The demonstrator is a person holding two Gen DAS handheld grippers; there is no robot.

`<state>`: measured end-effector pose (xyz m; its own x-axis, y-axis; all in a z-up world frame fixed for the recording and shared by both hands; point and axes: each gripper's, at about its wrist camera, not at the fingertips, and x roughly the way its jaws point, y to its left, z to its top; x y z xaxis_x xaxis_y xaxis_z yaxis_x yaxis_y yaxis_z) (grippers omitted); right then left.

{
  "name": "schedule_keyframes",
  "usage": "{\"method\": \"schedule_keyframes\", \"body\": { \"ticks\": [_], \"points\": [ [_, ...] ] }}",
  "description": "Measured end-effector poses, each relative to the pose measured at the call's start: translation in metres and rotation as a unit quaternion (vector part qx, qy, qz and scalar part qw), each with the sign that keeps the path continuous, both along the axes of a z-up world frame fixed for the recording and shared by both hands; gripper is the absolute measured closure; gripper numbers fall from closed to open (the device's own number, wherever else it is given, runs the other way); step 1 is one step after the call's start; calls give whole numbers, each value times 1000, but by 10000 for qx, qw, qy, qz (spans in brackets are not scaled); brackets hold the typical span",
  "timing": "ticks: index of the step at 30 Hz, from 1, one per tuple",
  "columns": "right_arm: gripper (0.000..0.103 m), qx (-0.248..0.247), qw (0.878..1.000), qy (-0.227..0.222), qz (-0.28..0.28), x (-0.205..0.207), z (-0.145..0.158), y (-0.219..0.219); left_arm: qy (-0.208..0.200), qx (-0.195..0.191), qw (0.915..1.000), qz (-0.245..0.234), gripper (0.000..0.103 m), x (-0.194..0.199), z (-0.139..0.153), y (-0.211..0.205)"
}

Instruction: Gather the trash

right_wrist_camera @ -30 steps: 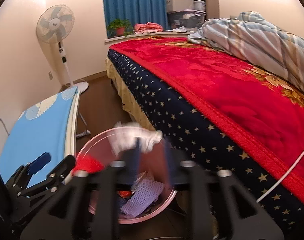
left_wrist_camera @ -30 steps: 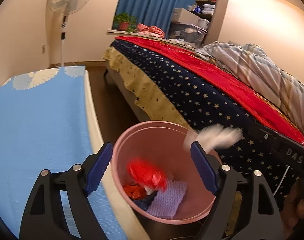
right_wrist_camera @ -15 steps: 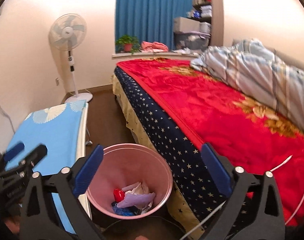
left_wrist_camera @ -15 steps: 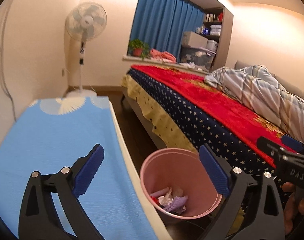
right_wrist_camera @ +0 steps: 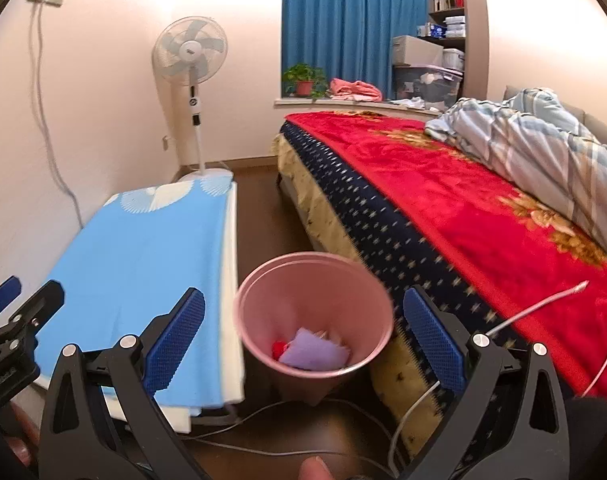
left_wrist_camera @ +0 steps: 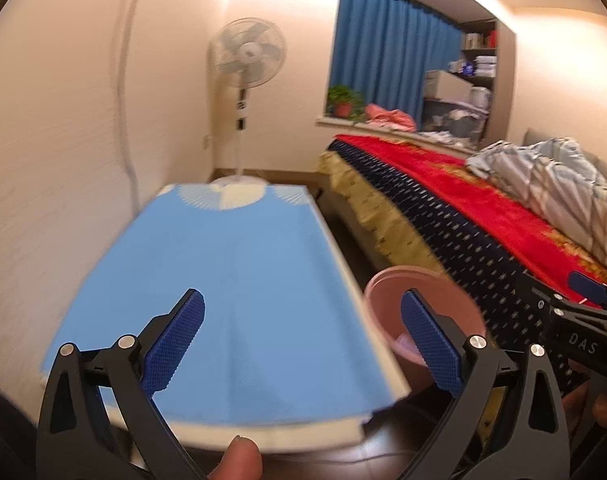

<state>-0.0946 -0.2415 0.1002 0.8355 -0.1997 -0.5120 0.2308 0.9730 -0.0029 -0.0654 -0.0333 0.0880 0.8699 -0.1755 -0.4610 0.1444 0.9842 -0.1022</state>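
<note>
the pink bin (right_wrist_camera: 315, 312) stands on the dark floor in the gap between the blue-topped table (right_wrist_camera: 143, 248) and the bed (right_wrist_camera: 443, 200), close to both. inside it, in the right wrist view, a pale purple sheet (right_wrist_camera: 313, 354) lies on top, with a scrap of red (right_wrist_camera: 279, 348) at its left edge and a sliver of something white behind it; that is all the trash that can be made out, and what lies under the purple sheet is hidden. in the left wrist view only the rim and part of the bin's inner wall show, with a hint of purple low down, the rest being covered by the gripper's own finger and blurred. the left gripper (left_wrist_camera: 301, 344) is released, its blue pads spread wide with nothing between them, and it hangs over the near end of the table. the right gripper (right_wrist_camera: 303, 344) is likewise released and empty, its fingers standing to either side of the bin as seen from above and behind it. each gripper shows at the edge of the other's view, cut off by the frame. a white cable (right_wrist_camera: 539, 308) runs off the red blanket down to the floor, where its end is lost behind the right gripper. a fingertip (left_wrist_camera: 239, 460) pokes in at the bottom edge. the shelf contents beyond the blue curtain (right_wrist_camera: 343, 28) are too small to tell.
</note>
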Motion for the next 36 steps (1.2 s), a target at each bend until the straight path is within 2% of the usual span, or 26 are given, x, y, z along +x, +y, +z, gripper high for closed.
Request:
{"method": "schedule_keyframes", "body": {
  "ticks": [3, 8, 13, 19, 36],
  "points": [
    [5, -72, 10000, 22, 49, -3, -13, 14, 147, 38, 9997, 215, 8, -13, -13, 14],
    [5, -149, 9997, 126, 117, 0, -29, 27, 412, -10, 9969, 672, 8, -6, -40, 31],
    [5, -227, 9992, 208, 244, 4, -38, 37, 580, 75, 9953, 766, 8, 3, -58, 29],
    [5, -190, 9990, 261, 311, 10, -45, 45, 457, 94, 9963, 717, 8, 1, -56, 30],
    [5, -280, 9989, 226, 287, 10, -48, 47, 449, 87, 9964, 709, 8, 0, -57, 31]
  ]
}}
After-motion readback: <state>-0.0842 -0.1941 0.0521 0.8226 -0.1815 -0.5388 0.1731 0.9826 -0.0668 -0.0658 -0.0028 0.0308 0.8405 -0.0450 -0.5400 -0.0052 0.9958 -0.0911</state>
